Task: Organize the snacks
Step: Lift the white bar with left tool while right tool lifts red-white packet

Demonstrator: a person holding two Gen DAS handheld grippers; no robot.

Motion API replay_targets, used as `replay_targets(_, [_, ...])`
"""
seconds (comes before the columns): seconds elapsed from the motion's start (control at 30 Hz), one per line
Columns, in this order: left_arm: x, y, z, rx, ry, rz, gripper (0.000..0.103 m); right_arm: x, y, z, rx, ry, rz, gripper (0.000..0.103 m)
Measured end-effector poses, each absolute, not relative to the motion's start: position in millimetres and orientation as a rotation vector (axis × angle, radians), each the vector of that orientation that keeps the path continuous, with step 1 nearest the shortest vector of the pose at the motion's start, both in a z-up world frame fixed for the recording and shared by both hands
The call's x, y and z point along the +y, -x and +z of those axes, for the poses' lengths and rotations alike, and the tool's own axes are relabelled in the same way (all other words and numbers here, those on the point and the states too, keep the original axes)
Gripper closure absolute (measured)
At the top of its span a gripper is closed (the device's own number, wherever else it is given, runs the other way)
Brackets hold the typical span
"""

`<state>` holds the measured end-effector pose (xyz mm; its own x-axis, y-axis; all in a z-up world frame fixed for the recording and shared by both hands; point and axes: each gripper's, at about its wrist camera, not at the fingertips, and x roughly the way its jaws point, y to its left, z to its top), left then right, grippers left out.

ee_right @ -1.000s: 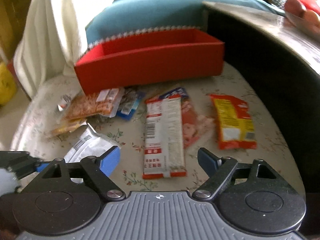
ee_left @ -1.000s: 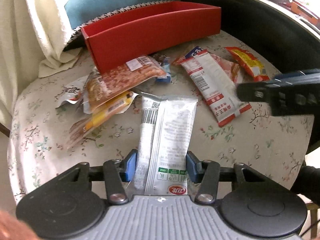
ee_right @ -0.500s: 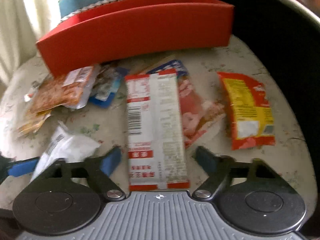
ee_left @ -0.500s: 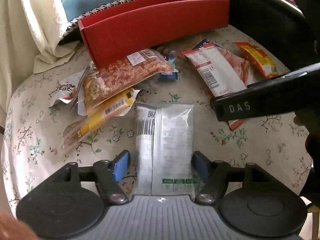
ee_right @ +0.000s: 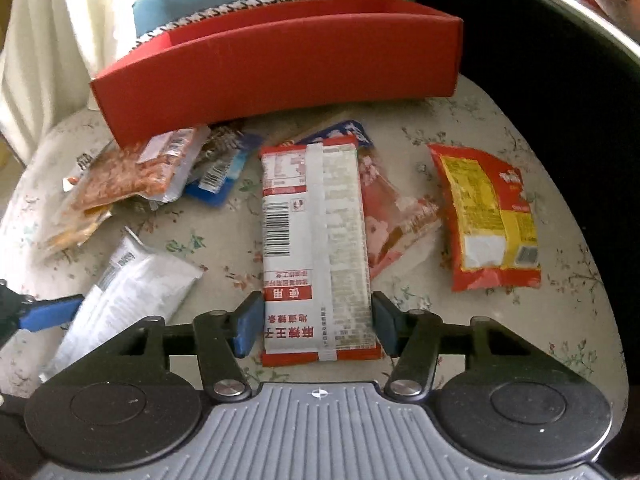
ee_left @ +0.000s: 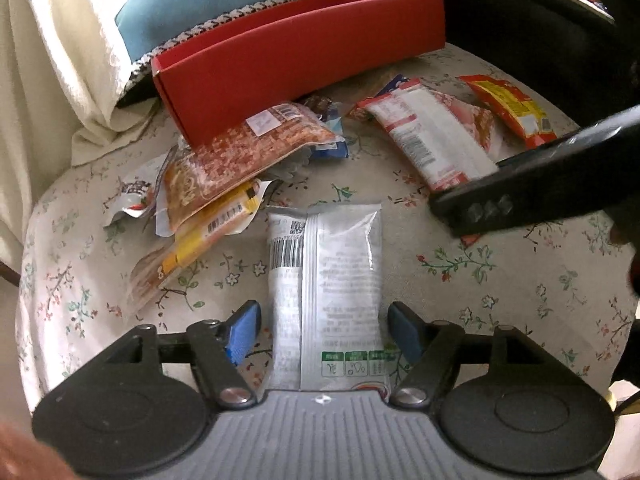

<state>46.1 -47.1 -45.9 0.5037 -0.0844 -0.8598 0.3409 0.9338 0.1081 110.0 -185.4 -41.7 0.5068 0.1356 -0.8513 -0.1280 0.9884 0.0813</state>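
My right fingers (ee_right: 318, 324) are closing on the red-white packet (ee_right: 316, 240), left fingers (ee_left: 324, 330) are opening around the silver packet (ee_left: 328, 280); next I am lifting toward the red box (ee_right: 280, 60) at twelve o'clock.

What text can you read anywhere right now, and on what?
"麻辣王子": red-and-white packet, near end, upside down to the camera.
White packet: barcode and fine print, too small to read.
Yellow-and-red packet: logo blurred.
Right gripper, jaws closing on the red-and-white packet: side lettering blurred.
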Motion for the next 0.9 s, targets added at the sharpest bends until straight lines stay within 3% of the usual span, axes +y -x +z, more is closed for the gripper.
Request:
replay_targets(0.07, [-48,-47,-45,1.014,-0.288,-0.265,0.039,-184,-110,-42,1.028,0.025,0.15,0.04])
replay_targets(0.13, [-47,-47,-44,1.022,-0.28,-0.278,0.05,-188,-107,-40,1.041,0.0,0.162,0.04])
replay_targets(0.23, [-48,-45,-42,1.028,-0.27,-0.287,0.056,-197,-97,-32,1.036,-0.028,0.151,0.04])
replay_targets(0.9, [-32,-37,-7,0.958,-0.121,-0.295,0.063,-238,-62,-2,0.961,-0.231,0.195,0.041])
